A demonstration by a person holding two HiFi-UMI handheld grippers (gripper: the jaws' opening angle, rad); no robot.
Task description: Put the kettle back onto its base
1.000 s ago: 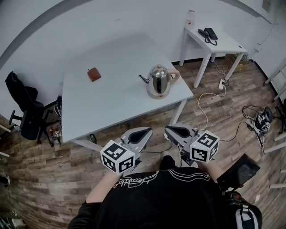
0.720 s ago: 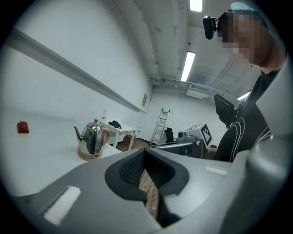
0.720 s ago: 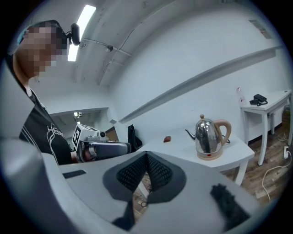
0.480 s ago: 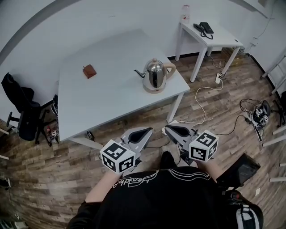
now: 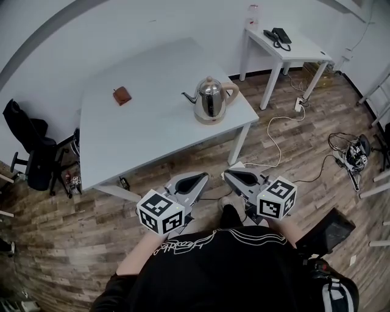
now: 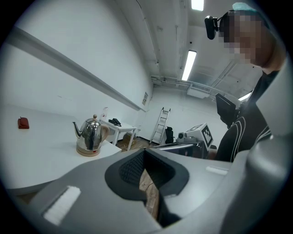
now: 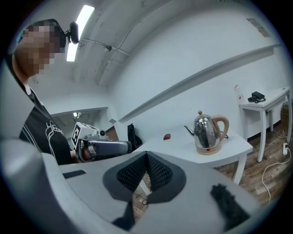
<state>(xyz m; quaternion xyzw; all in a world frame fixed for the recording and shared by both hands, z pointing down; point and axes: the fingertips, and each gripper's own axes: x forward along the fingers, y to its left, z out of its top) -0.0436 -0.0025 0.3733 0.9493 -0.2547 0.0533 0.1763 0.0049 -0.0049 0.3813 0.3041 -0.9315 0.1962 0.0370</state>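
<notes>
The shiny kettle (image 5: 210, 97) stands upright on its round base (image 5: 210, 120). Both are on the big white bench (image 5: 140, 140), close to one corner of it. The kettle has a thin spout and a tan handle. A little red dot shows on the front of the base.

A small brown thing (image 5: 122, 95) lies on the same bench, well apart from the kettle, on the spout side.

The left gripper (image 5: 196, 181) and the right gripper (image 5: 237, 178) are both well apart from the kettle. They are off the bench, side by side, close to the person's black top (image 5: 213, 268).

The left gripper's fingers (image 6: 130, 169) are pressed together, and nothing is between them. The right gripper's fingers (image 7: 132, 173) are pressed together too, with nothing between them. Neither gripper touches the kettle.

Past the kettle, on its handle side, stands a smaller bench (image 5: 304, 52). A black phone (image 5: 277, 36) and a bottle (image 5: 252, 13) are on it.

A white cable (image 5: 275, 137) lies on the wooden floor (image 5: 73, 244), also on the kettle's handle side. A black chair (image 5: 30, 149) stands far from the kettle, on the spout side.
</notes>
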